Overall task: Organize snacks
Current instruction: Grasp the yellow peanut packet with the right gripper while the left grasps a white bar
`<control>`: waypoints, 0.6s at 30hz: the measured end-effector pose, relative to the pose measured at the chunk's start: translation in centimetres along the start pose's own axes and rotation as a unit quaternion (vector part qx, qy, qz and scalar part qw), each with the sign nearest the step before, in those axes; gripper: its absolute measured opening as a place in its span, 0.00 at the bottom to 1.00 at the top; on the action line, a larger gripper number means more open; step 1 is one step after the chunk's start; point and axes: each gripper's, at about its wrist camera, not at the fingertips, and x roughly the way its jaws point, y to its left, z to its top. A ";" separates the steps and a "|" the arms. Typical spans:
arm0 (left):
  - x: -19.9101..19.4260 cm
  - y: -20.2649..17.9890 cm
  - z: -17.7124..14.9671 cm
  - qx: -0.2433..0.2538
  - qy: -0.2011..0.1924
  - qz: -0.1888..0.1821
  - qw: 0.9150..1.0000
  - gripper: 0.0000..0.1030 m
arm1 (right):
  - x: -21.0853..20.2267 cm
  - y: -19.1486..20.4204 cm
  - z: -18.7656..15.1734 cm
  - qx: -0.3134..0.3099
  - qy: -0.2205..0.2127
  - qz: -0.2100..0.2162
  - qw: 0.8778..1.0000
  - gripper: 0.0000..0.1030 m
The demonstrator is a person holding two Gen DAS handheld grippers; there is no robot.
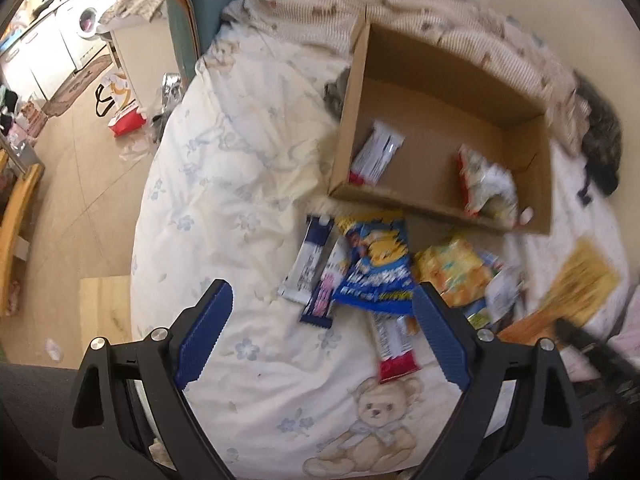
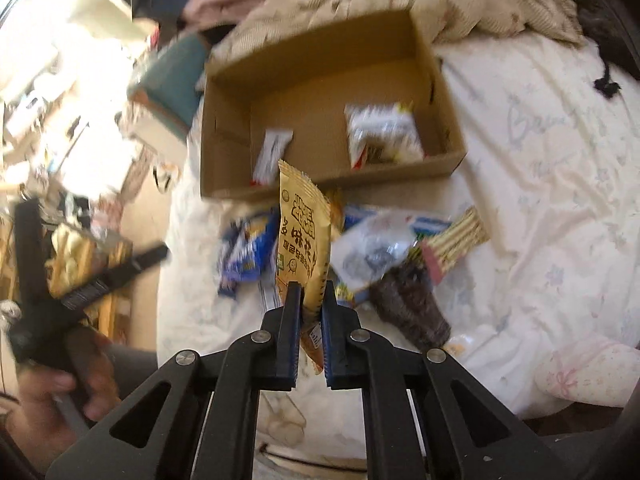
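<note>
On the bed (image 1: 224,184), the left hand-held gripper (image 1: 322,332) hangs wide open and holds nothing, above a pile of snacks (image 1: 374,264). The right hand-held gripper (image 2: 307,304) is squeezed tight on a yellow snack bag (image 2: 303,236), lifted near the cardboard box (image 2: 320,182), which has two snacks inside.

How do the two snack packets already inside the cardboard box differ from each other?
The slim white bar packet is long and narrow; the crumpled white bag is wider and puffier. The bar lies toward the left side of the cardboard box, the bag toward the right, with bare floor between them. The bar looks flat and smooth, the bag wrinkled. Both are mostly white with red at one end.
</note>
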 end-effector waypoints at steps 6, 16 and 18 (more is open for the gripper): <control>3.9 -2.8 -1.6 0.018 0.069 -0.006 0.997 0.87 | -0.6 -0.4 0.6 0.017 -0.021 -0.001 1.000 0.09; 10.4 -7.8 -4.8 0.100 0.148 0.019 0.984 0.77 | -1.0 -2.2 0.7 0.041 -0.031 -0.008 0.999 0.09; 11.3 -7.8 -5.1 0.113 0.163 0.029 0.980 0.67 | -1.1 -2.4 0.7 0.044 -0.032 -0.007 0.998 0.09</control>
